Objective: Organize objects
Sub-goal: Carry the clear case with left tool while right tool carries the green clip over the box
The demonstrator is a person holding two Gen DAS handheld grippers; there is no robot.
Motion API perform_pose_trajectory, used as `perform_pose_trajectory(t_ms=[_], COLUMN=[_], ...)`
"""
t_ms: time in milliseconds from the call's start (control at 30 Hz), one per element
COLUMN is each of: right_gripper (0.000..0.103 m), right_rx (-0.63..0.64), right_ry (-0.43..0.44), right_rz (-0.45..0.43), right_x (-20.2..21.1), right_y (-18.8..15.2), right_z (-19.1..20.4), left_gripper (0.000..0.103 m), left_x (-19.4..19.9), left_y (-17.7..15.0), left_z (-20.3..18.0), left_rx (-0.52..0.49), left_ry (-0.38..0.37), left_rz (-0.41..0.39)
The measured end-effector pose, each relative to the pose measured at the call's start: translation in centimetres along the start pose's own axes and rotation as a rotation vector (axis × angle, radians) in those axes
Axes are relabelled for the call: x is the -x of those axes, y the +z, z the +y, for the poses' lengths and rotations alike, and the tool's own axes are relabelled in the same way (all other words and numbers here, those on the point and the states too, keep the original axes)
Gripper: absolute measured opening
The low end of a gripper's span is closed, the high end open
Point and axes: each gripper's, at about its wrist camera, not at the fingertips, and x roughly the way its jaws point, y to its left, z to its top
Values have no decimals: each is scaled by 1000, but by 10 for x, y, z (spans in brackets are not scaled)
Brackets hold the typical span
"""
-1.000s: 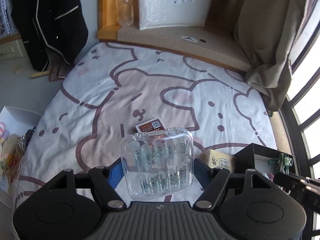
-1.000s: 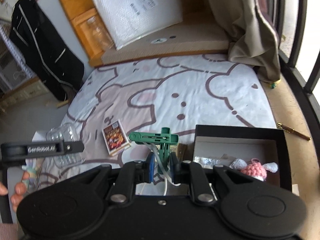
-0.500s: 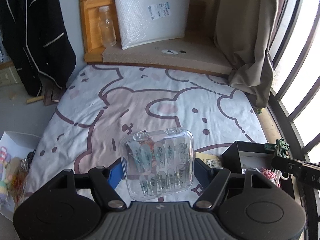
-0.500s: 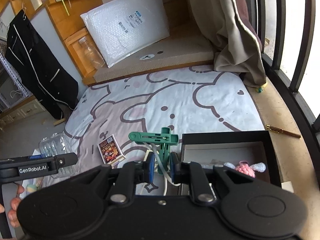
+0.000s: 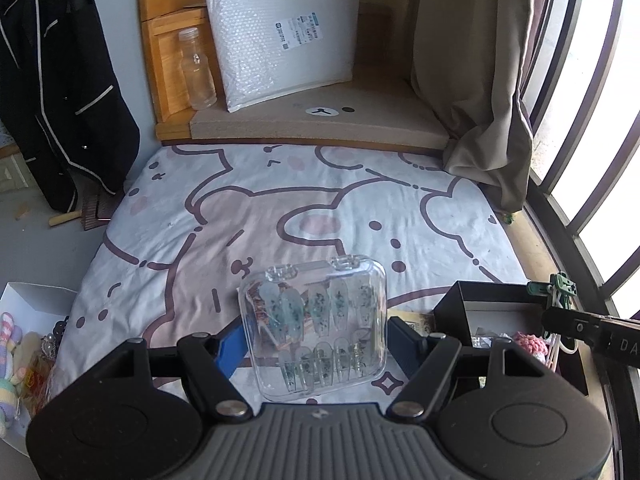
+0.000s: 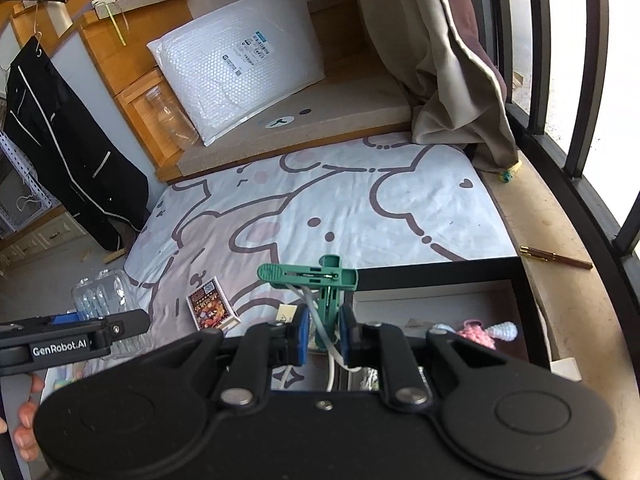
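While left jaws clamp the nail case (image 5: 314,330), right jaws pinch the green clip (image 6: 320,284).

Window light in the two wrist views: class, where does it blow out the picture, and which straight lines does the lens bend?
Left wrist view: the window at right is washed out to white, its bars curve, and the clear nail case held in the left gripper is sharp. Right wrist view: the same glare at upper right, bowed bars, and the green clip is sharp.

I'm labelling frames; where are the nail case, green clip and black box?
nail case (image 5: 316,328), left wrist view, clear lid centre.
green clip (image 6: 308,276), right wrist view, top bar.
black box (image 6: 436,274), right wrist view, far rim.
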Motion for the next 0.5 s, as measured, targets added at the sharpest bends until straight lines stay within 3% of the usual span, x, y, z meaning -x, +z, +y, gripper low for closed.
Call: perform_pose_trajectory(t_ms=[500], right_gripper=[16], right_rx=[-40], right_ry=[-36], right_rz=[-14], right_x=[14], right_y=[2], right_z=[-40], left_gripper=[73], left_x=[-14], left_y=[3], left_z=[-49], left_rx=[-73], left_ry=[-61], left_rz=[25])
